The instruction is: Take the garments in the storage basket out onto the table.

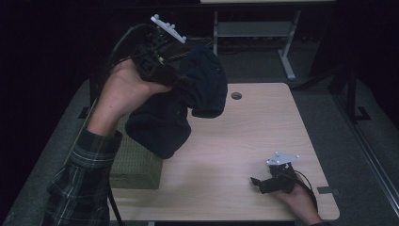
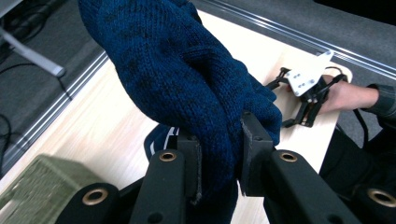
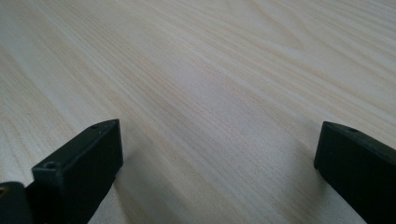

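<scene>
A dark blue knitted garment [image 1: 181, 106] hangs in the air over the table's left half, bunched in thick folds. My left gripper [image 1: 181, 80] is raised high and is shut on it; in the left gripper view the knit [image 2: 187, 79] is pinched between the two black jaws of the left gripper [image 2: 219, 158] and drapes down past them. A bit of navy cloth with white stripes shows under it. My right gripper [image 1: 258, 182] rests low at the table's front right, jaws wide apart. In the right gripper view only bare wood lies between the pads [image 3: 84, 163] of the right gripper [image 3: 219, 158].
An olive-green woven box [image 1: 136, 165] sits at the table's [image 1: 244, 136] front left, under the hanging garment. A round cable hole [image 1: 236, 95] is near the far edge. A white desk frame [image 1: 287, 52] stands beyond the table on grey carpet.
</scene>
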The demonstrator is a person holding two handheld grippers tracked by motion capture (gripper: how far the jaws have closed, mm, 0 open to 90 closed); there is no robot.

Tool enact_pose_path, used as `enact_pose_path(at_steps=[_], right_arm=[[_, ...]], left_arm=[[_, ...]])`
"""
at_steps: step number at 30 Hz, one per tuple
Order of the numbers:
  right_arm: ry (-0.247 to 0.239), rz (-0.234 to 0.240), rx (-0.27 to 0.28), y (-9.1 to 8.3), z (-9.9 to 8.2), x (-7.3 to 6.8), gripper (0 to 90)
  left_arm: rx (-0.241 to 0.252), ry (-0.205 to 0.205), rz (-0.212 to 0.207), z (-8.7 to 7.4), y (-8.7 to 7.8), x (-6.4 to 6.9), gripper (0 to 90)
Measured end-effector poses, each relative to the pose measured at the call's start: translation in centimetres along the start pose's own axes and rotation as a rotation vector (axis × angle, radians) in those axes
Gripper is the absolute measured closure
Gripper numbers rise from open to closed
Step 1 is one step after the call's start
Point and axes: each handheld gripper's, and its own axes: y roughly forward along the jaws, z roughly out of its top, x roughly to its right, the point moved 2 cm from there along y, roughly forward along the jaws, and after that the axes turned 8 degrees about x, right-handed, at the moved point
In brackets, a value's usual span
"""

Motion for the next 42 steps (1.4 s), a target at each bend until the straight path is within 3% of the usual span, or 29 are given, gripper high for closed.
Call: enact_pose_path(at_steps=[6,14,34,42], right_arm=[[-0.001,0.001,0.0,0.0,0.0,0.0,0.7],[0.002,0.0,0.002,0.0,0.0,0.0,0.7],[-0.006,0.004,0.006,0.0,0.0,0.0,0.7],[-0.014,0.008,0.004,0.0,0.0,0.0,0.7]], left_arm=[[0.029,0.014,-0.057,1.0,2.6,1.2,74.1],[0.032,0.009,-0.112,0.9,5.6,2.2,74.1],[0.011,-0.056,-0.297,-3.0,14.2,4.8,74.0],[-0.012,-0.099,-0.322,-5.0,17.6,4.1,74.0]])
